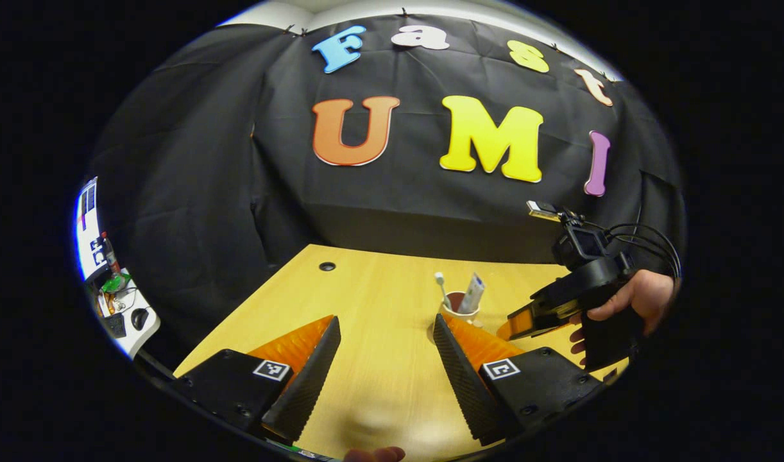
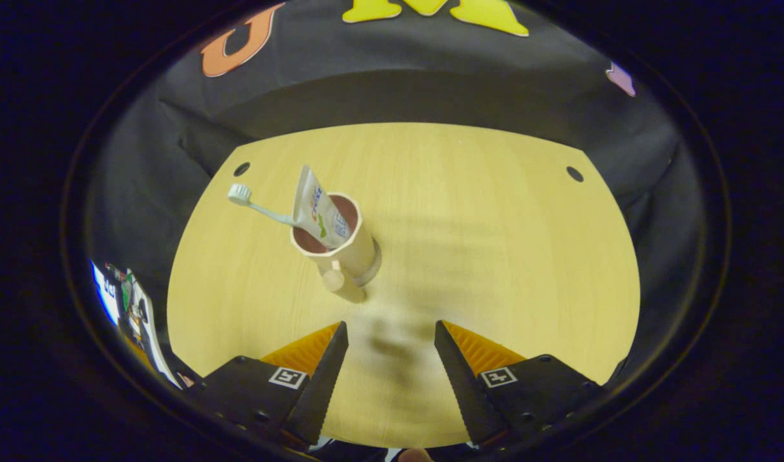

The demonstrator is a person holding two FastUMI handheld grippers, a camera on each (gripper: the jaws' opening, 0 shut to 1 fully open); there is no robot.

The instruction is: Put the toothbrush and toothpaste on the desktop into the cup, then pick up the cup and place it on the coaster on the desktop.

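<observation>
A beige cup (image 2: 340, 253) with a handle stands upright on a round coaster (image 2: 373, 266) on the wooden desktop (image 2: 494, 224). Inside it lean a white toothbrush (image 2: 254, 204), head up to the left, and a toothpaste tube (image 2: 318, 208). My right gripper (image 2: 391, 333) hangs open above the desk, a short way in front of the cup, with nothing between its fingers. In the left gripper view the cup (image 1: 459, 307) with the toothbrush (image 1: 442, 289) and the toothpaste tube (image 1: 473, 292) sits just beyond my open left gripper (image 1: 385, 327). The right gripper (image 1: 517, 328) shows there too, held by a hand (image 1: 642, 298) right of the cup.
Two cable holes (image 2: 241, 169) (image 2: 575, 174) mark the desk's far corners. Black cloth walls close the back and sides. Off the desk's left edge stands a white table (image 1: 126, 314) with small items.
</observation>
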